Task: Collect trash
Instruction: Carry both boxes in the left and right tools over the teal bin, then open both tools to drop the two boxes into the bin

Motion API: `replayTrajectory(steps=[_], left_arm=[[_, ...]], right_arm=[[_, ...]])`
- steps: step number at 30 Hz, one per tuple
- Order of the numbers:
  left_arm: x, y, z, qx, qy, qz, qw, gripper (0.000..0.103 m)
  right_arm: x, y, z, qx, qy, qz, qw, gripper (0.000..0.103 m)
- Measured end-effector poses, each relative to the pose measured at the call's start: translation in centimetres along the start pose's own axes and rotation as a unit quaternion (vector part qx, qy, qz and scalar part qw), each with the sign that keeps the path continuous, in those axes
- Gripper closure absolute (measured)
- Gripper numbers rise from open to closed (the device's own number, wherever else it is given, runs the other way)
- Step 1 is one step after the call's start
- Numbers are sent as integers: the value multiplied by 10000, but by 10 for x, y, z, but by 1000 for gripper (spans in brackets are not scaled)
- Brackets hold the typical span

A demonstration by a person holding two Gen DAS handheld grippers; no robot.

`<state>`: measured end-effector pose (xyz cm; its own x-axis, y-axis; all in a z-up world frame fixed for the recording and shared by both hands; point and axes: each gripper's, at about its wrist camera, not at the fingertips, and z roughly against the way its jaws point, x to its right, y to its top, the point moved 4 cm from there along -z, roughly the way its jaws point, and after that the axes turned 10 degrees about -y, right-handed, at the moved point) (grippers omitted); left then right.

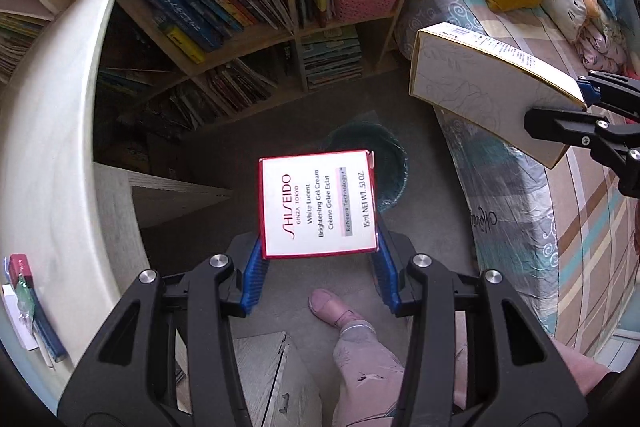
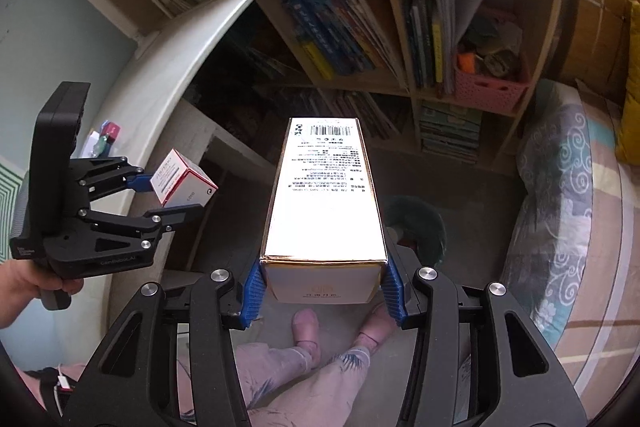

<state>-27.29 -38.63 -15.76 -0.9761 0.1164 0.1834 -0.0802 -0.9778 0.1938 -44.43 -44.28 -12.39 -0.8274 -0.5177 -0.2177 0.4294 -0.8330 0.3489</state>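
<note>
The small white box with red edges (image 1: 318,205) is held between the blue pads of the left gripper (image 1: 320,267), jutting toward 12 o'clock; the jaws are partly closed and pinch its sides. The long cream carton (image 2: 324,203) is clamped likewise by the right gripper (image 2: 324,291), its barcoded end pointing to 12 o'clock. A dark green bin (image 1: 390,163) on the grey floor is seen behind the small box, at 1 o'clock.

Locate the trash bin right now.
The dark green trash bin stands on the grey floor between the bookshelf and the bed. In the left wrist view it sits just behind the small red-edged box; in the right wrist view, right of the long box.
</note>
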Motion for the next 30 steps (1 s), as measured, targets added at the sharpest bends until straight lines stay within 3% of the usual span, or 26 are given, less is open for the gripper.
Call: replayTrajectory(steps=[13, 18, 24, 30], left_arm=[[18, 32, -120, -580, 33, -4, 9983, 60], [20, 34, -166, -645, -13, -157, 9978, 60], [11, 33, -224, -904, -172, -24, 9958, 60], [5, 31, -268, -1141, -103, 10, 9934, 60]], right_arm=[[80, -28, -100, -826, -104, -370, 9958, 54], [95, -39, -147, -1126, -105, -448, 9926, 54], [111, -56, -205, -1403, -9, -615, 9882, 54], [123, -65, -254, -1587, 103, -796, 9841, 54]])
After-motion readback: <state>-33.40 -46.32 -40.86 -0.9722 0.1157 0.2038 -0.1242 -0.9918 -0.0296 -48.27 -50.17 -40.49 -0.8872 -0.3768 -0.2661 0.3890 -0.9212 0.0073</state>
